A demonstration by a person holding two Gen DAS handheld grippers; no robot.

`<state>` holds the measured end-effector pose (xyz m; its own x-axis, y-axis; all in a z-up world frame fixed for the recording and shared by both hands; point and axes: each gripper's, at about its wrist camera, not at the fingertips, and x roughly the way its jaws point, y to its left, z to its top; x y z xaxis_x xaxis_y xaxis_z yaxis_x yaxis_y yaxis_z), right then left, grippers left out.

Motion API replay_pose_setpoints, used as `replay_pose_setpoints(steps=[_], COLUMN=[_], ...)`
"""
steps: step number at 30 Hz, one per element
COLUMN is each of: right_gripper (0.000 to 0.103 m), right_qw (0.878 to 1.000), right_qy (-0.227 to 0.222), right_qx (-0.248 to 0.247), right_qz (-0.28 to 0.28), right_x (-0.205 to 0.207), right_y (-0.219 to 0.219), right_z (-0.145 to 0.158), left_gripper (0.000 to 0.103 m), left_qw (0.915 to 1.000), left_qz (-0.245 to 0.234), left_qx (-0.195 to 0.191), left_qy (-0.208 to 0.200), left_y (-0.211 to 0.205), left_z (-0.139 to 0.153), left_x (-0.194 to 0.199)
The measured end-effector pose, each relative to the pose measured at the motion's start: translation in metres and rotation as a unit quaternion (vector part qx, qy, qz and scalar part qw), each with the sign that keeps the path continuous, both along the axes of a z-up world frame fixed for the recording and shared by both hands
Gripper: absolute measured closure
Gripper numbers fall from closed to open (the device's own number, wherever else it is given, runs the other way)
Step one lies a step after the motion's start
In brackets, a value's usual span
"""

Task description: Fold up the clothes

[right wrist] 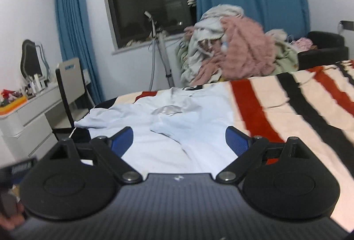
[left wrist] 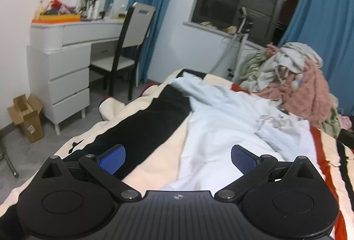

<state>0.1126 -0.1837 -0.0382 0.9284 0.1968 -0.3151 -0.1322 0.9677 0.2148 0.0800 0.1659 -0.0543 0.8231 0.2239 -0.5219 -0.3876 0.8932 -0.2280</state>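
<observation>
Pale blue shirt (right wrist: 177, 127) lies spread, rumpled, on striped blanket (right wrist: 287, 111), collar far. Left gripper (left wrist: 178, 159) and right gripper (right wrist: 179, 140) hover over near hem, fingers wide apart, empty. Best: smooth wrinkles, pinch matching corners evenly.

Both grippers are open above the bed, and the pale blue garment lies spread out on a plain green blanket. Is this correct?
Not entirely. The blanket is not plain green: it is cream with red and black stripes, as the right wrist view shows. The rest holds: the left gripper and right gripper are open, and the pale blue garment lies spread on it.
</observation>
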Motion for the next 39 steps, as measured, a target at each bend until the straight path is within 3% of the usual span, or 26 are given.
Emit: replay_pose_setpoints(steps=[7, 12, 14, 16, 19, 20, 23, 25, 28, 30, 32, 33, 39], right_gripper=[0.011, 0.011, 0.011, 0.011, 0.011, 0.011, 0.011, 0.011, 0.011, 0.011, 0.011, 0.011, 0.011], right_qw=[0.999, 0.996, 0.994, 0.992, 0.988, 0.986, 0.981, 0.979, 0.978, 0.978, 0.977, 0.976, 0.975], right_qy=[0.015, 0.017, 0.014, 0.018, 0.036, 0.043, 0.059, 0.064, 0.068, 0.073, 0.078, 0.081, 0.091], right_qx=[0.043, 0.076, 0.095, 0.111, 0.136, 0.147, 0.176, 0.186, 0.187, 0.189, 0.19, 0.193, 0.194], right_qz=[-0.018, -0.038, -0.048, -0.056, -0.064, -0.064, -0.062, -0.061, -0.058, -0.056, -0.054, -0.052, -0.051], right_x=[-0.074, -0.074, -0.073, -0.072, -0.067, -0.066, -0.064, -0.064, -0.064, -0.064, -0.063, -0.063, -0.063], right_y=[-0.057, -0.084, -0.095, -0.105, -0.118, -0.122, -0.129, -0.13, -0.128, -0.125, -0.123, -0.123, -0.12], right_z=[-0.034, -0.039, -0.04, -0.042, -0.046, -0.048, -0.053, -0.056, -0.058, -0.059, -0.061, -0.063, -0.066], left_gripper=[0.001, 0.004, 0.011, 0.024, 0.036, 0.043, 0.052, 0.052, 0.051, 0.046, 0.031, 0.03, 0.033], left_qw=[0.995, 0.9781, 0.9644, 0.9404, 0.9097, 0.9012, 0.8808, 0.8753, 0.8783, 0.8757, 0.8608, 0.8527, 0.8475], left_qz=[-0.09, -0.189, -0.237, -0.291, -0.321, -0.331, -0.358, -0.364, -0.351, -0.342, -0.354, -0.36, -0.342], left_qx=[-0.041, -0.077, -0.097, -0.147, -0.228, -0.243, -0.269, -0.273, -0.269, -0.285, -0.317, -0.334, -0.372], left_qy=[0.011, 0.041, 0.068, 0.096, 0.13, 0.139, 0.155, 0.164, 0.183, 0.186, 0.182, 0.18, 0.163], left_y=[-0.042, -0.093, -0.111, -0.126, -0.135, -0.138, -0.146, -0.149, -0.15, -0.147, -0.147, -0.147, -0.138], left_z=[0.01, -0.007, -0.021, -0.037, -0.062, -0.069, -0.083, -0.088, -0.098, -0.105, -0.11, -0.112, -0.121], left_x=[-0.028, -0.03, -0.025, -0.018, -0.011, -0.009, -0.007, -0.006, -0.004, -0.003, 0.002, 0.005, 0.005])
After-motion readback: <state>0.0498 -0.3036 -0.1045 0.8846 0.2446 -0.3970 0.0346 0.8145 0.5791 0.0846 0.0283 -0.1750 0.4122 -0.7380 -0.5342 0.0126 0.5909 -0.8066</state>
